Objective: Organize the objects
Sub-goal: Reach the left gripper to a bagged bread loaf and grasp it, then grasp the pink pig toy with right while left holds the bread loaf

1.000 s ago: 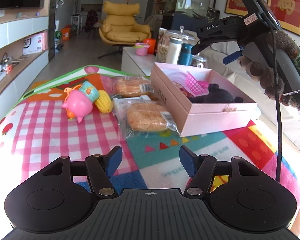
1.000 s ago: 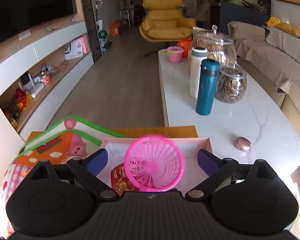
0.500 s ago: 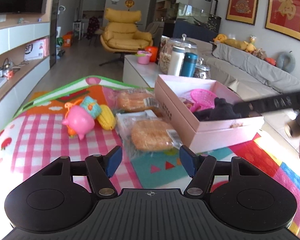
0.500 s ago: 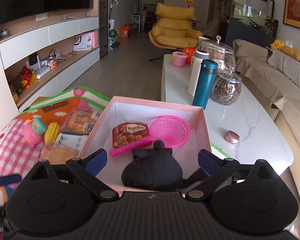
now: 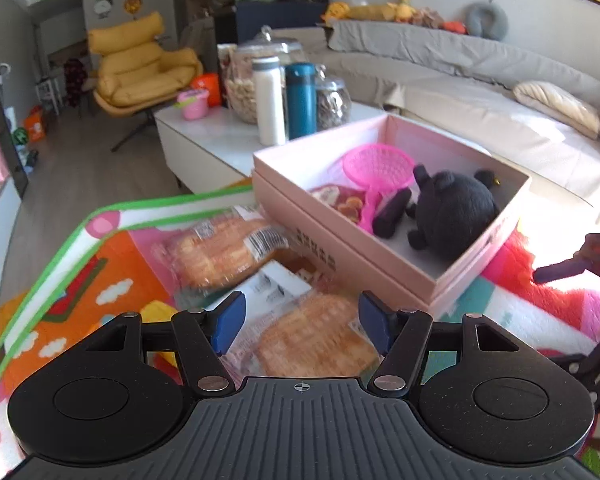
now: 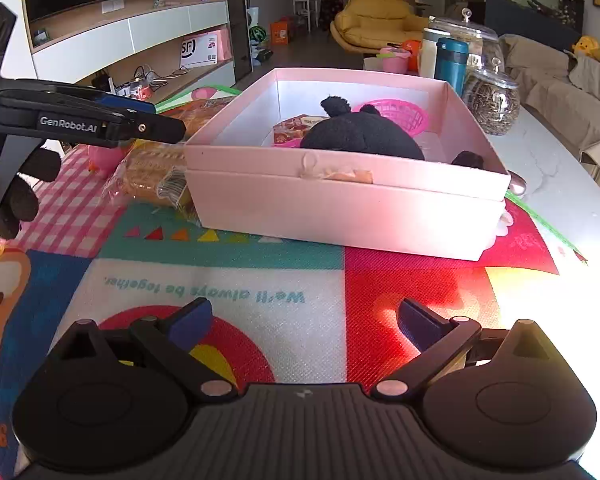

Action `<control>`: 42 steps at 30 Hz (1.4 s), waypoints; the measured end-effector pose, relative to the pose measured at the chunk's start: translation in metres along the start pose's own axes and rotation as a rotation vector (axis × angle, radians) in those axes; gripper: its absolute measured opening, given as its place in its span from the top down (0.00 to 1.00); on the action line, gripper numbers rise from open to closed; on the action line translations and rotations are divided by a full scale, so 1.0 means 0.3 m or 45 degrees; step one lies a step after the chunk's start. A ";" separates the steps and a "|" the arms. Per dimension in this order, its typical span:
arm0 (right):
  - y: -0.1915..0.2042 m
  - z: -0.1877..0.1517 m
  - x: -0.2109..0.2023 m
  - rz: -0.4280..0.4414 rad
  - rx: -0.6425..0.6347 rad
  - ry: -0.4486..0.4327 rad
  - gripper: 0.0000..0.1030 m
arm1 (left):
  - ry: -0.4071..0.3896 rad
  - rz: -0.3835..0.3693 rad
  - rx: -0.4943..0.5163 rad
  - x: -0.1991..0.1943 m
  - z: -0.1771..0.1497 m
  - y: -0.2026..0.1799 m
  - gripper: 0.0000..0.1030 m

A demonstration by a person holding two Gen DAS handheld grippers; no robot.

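Observation:
A pink box (image 5: 380,264) (image 6: 340,200) stands on the play mat and holds a black plush toy (image 5: 452,212) (image 6: 360,134), a pink toy strainer (image 5: 378,166) (image 6: 400,114) and a snack packet (image 5: 348,202). My left gripper (image 5: 302,322) is open and empty, just above a wrapped bread (image 5: 316,340); a second wrapped bread (image 5: 216,252) lies behind it. My right gripper (image 6: 304,322) is open and empty, low over the mat in front of the box. The left gripper also shows in the right wrist view (image 6: 100,124), beside the bread (image 6: 156,168).
A pink pig toy (image 6: 104,156) lies on the mat left of the box. The white coffee table (image 5: 204,140) behind holds bottles (image 5: 300,100) and glass jars (image 6: 490,104). A sofa (image 5: 480,92) runs along the right.
My right gripper has let go of the strainer into the box and pulled back low over the mat. My left gripper has moved forward over the wrapped bread.

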State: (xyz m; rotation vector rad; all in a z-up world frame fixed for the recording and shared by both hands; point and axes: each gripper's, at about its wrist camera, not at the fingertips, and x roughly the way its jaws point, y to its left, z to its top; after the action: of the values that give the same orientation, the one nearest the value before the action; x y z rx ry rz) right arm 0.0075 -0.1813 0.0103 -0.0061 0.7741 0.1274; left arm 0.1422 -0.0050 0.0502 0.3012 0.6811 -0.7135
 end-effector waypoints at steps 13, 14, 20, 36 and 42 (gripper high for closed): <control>0.010 -0.003 0.007 0.029 -0.028 0.012 0.00 | 0.146 0.085 0.244 -0.023 -0.114 -0.109 0.37; 0.011 -0.003 0.008 0.026 -0.030 0.012 0.00 | 0.134 0.077 0.196 -0.014 -0.107 -0.097 0.36; 0.021 -0.006 0.007 0.012 -0.050 0.014 0.00 | 0.048 0.089 -0.063 -0.035 -0.111 -0.070 0.42; 0.323 0.178 0.013 0.117 -0.212 -0.002 0.00 | -0.057 0.492 -0.513 -0.517 -0.496 -0.016 0.43; 0.544 0.297 0.105 0.114 -0.368 -0.077 0.00 | -0.133 0.487 -0.580 -0.580 -0.554 0.014 0.43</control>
State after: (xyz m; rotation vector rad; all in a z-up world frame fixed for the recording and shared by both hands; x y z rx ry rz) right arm 0.0729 -0.0110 0.0588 -0.2404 0.6902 0.3226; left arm -0.0294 0.1637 0.0419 -0.0281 0.6433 -0.1963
